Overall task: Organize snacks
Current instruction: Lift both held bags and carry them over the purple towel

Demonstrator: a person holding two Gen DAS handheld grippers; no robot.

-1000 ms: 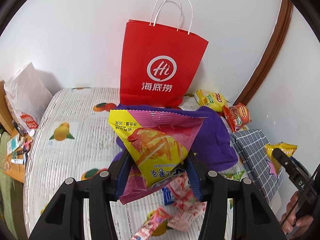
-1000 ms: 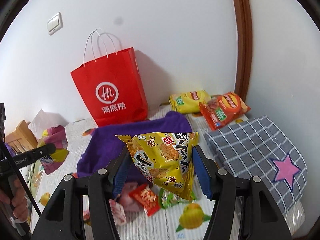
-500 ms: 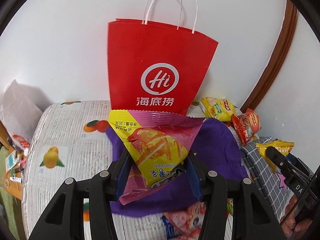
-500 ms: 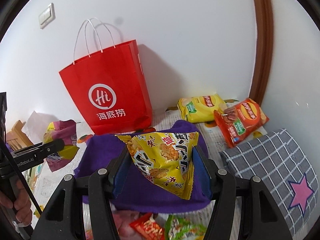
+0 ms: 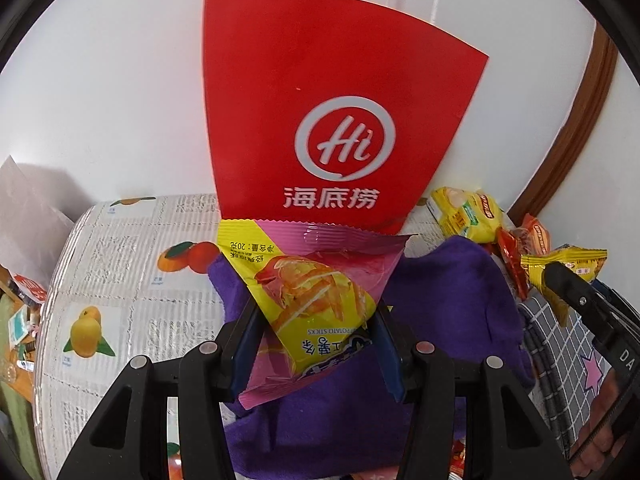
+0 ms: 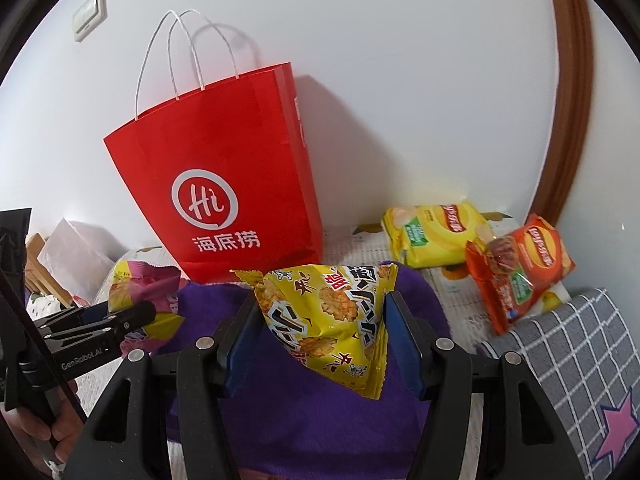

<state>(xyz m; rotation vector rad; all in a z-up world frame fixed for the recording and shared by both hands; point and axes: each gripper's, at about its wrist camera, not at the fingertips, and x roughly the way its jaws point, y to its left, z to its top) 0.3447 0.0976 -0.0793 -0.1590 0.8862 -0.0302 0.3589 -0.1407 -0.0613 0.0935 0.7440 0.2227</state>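
Grippers both loaded. Left gripper point(image 5: 316, 344) clamping pink-yellow potato stick bag point(image 5: 316, 300), bag standing upright between jaws. Right gripper point(image 6: 324, 344) clamping yellow cracker bag point(image 6: 332, 312), hanging over purple cloth point(image 6: 304, 412). Red paper bag point(image 5: 328, 120) standing dead ahead of left gripper, filling its view, mouth above held snack; left hand judged nearer. Right gripper facing bag point(image 6: 224, 184) from right, farther off. Likely next: raising left snack over rim.

The red paper bag point(image 5: 320, 120) stands upright against the wall, blocking the way ahead; purple cloth point(image 6: 320, 420) below lies bare, chip bags point(image 6: 436, 232) crowd the right
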